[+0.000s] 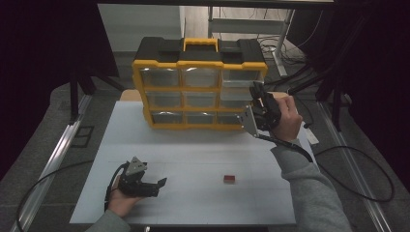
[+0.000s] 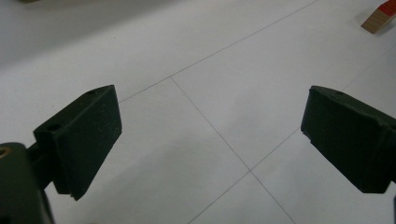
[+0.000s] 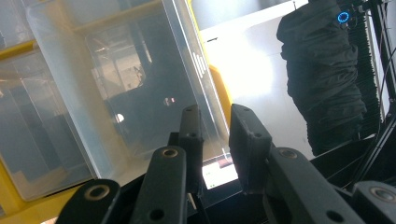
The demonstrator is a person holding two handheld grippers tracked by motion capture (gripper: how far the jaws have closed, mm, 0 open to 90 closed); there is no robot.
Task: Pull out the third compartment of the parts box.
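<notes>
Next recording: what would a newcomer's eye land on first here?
The yellow-and-black drawer cabinet at the table's far edge, with the right gripper at a clear drawer on its right side, jaws close around the drawer's front edge. Then the small red block alone on the white table, and the left gripper open at the near left.
</notes>
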